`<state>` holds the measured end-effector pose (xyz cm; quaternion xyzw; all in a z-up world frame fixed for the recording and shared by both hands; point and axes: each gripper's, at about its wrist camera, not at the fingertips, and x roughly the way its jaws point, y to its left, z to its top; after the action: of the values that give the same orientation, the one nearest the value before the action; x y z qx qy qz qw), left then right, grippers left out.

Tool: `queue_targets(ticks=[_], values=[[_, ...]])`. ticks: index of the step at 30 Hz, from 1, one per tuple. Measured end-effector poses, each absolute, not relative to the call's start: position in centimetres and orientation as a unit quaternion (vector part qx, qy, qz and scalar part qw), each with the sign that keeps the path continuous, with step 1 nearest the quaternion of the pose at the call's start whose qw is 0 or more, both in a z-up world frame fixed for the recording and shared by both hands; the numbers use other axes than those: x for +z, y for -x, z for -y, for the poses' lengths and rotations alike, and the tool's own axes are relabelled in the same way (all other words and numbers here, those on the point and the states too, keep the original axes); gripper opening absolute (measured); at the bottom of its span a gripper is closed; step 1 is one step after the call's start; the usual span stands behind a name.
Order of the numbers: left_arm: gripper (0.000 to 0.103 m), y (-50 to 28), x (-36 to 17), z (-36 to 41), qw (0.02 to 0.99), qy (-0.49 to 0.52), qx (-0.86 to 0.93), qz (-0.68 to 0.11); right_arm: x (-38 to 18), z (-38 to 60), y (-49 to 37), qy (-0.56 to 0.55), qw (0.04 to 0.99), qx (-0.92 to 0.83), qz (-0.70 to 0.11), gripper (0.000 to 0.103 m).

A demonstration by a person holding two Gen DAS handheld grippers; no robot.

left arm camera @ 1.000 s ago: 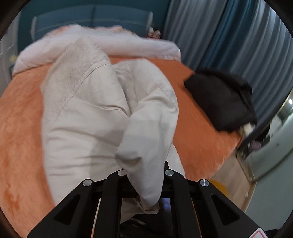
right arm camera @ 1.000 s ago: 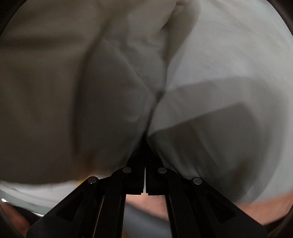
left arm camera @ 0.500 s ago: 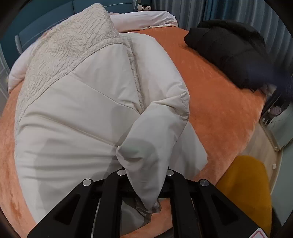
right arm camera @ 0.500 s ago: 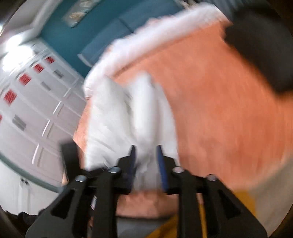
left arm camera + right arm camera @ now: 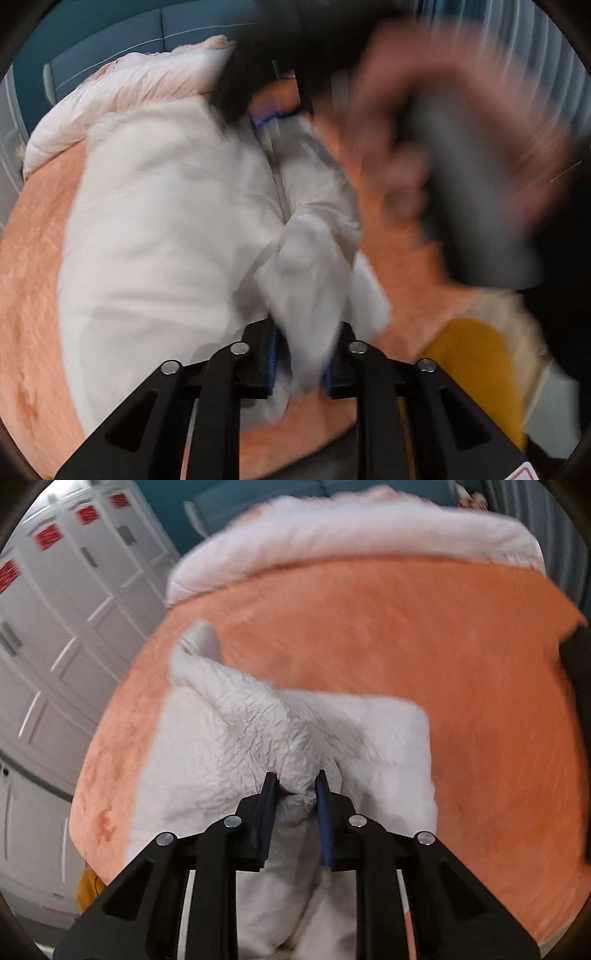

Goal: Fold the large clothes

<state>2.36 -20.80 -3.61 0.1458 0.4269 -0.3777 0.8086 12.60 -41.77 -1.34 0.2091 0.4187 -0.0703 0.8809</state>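
1. Bed (image 5: 388, 635): covered by an orange plush blanket; carries all the items listed below.
2. White duvet (image 5: 369, 535): bunched along the head of the bed, against a teal headboard (image 5: 147, 40).
3. White jacket (image 5: 166, 240): lies on the orange blanket at the near edge of the bed, partly folded, with its crinkled panel (image 5: 255, 720) raised into a ridge.
4. Person's hand (image 5: 461, 147): heavily blurred in the left wrist view, wrapped around a dark handle to the right of the jacket.
5. Yellow object (image 5: 476, 373): beside the bed's near edge; identity cannot be determined.
6. Left gripper (image 5: 301, 363): fingers clamped on a hanging fold of the jacket.
7. Right gripper (image 5: 295, 805): fingers pinching the crinkled ridge.
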Motion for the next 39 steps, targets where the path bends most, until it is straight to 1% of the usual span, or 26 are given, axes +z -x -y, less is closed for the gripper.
queue_targets(ticks=[1,2,3,5,7,9,11,13,14,17,20,24,28,30,35,39], values=[[0.03,-2.0,-2.3,19.4,0.81,-0.129,-0.387,-0.42,-3.0,42.4,-11.8,-0.231,0.875,-0.076,-0.419,0.019],[0.047,-1.8,-1.5,18.4,0.817,-0.121,-0.385,-0.413,-3.9,43.1,-11.5,-0.245,0.872,-0.08,-0.417,0.019],[0.055,-1.7,-0.6,17.4,0.828,-0.113,-0.378,-0.399,-4.9,43.8,-10.1,-0.261,0.868,-0.085,-0.414,0.019],[0.055,-2.0,1.0,15.5,0.847,-0.099,-0.357,-0.38,-6.7,45.5,-9.3,-0.301,0.857,-0.09,-0.408,0.019],[0.055,-3.5,1.5,14.3,0.854,-0.08,-0.335,-0.39,-8.2,46.8,-8.6,-0.344,0.845,-0.086,-0.399,0.019],[0.055,-4.8,0.9,14.0,0.856,-0.068,-0.316,-0.404,-9.2,47.2,-8.3,-0.367,0.84,-0.078,-0.393,0.019],[0.055,-6.4,-0.8,14.1,0.853,-0.067,-0.294,-0.426,-9.6,47.0,-7.9,-0.375,0.838,-0.072,-0.389,0.019],[0.055,-7.0,-2.1,14.5,0.855,-0.081,-0.279,-0.43,-8.6,46.5,-7.7,-0.37,0.84,-0.072,-0.389,0.02],[0.06,-7.2,-2.7,15.1,0.854,-0.095,-0.272,-0.434,-7.8,46.5,-7.6,-0.365,0.843,-0.076,-0.389,0.02],[0.06,-7.6,-3.9,15.0,0.849,-0.102,-0.256,-0.451,-3.7,44.8,-4.9,-0.319,0.865,-0.092,-0.376,0.023],[0.06,-8.0,-4.4,14.7,0.847,-0.09,-0.256,-0.458,-0.3,41.7,-1.3,-0.266,0.886,-0.091,-0.368,0.023],[0.06,-7.7,-4.3,14.8,0.849,-0.089,-0.25,-0.457,-0.1,37.4,2.3,-0.238,0.887,-0.084,-0.387,0.022],[0.06,-7.8,-4.4,14.9,0.85,-0.087,-0.245,-0.458,-2.9,34.0,3.4,-0.186,0.879,-0.115,-0.423,0.022],[0.06,-7.9,-4.4,14.9,0.85,-0.087,-0.243,-0.459,-6.1,33.9,3.3,-0.178,0.864,-0.138,-0.451,0.022],[0.06,-7.4,-4.8,15.3,0.848,-0.1,-0.241,-0.462,-11.2,35.9,4.1,-0.244,0.847,-0.128,-0.455,0.024],[0.06,-7.2,-4.9,15.5,0.848,-0.105,-0.236,-0.462,-12.3,36.9,4.3,-0.272,0.841,-0.115,-0.452,0.024]])
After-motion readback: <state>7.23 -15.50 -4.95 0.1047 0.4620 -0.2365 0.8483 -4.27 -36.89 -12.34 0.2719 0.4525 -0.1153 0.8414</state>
